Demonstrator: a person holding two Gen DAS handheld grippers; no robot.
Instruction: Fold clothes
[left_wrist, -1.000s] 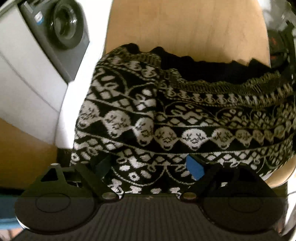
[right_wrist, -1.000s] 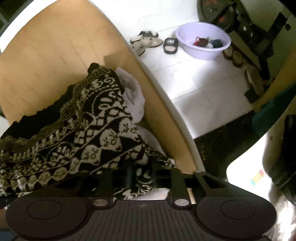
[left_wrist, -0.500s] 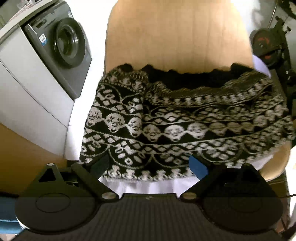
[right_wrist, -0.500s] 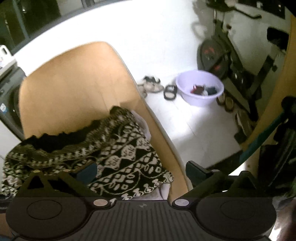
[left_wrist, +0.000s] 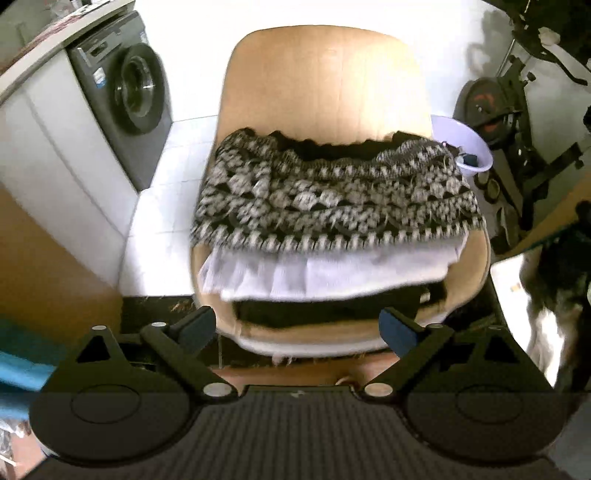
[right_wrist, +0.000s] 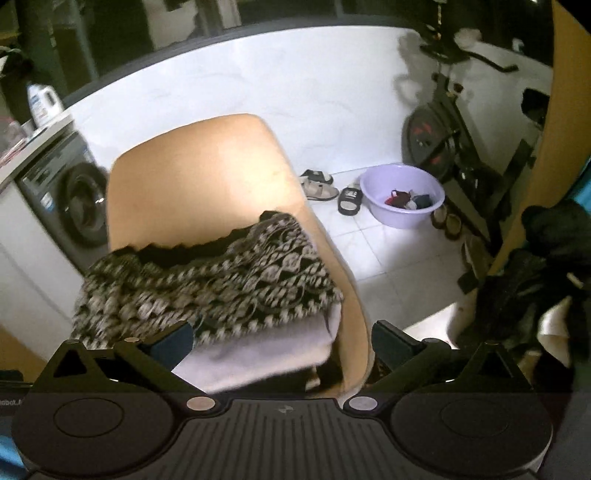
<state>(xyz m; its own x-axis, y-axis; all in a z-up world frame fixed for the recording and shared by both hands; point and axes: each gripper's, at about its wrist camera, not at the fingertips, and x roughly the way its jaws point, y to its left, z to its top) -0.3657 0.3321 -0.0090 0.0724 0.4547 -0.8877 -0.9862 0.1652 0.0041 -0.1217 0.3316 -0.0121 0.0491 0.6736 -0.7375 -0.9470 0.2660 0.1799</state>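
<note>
Folded black-and-cream patterned knit garment (left_wrist: 336, 199) tops the tan chair's (left_wrist: 325, 74) stack, lying crosswise ahead of both empty, spread grippers: left gripper (left_wrist: 297, 328), right gripper (right_wrist: 282, 341).

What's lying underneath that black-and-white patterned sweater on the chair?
Under the patterned sweater lies a folded white garment, and below that a dark one, all stacked on the chair. How far they reach beneath the sweater is hidden.
</note>
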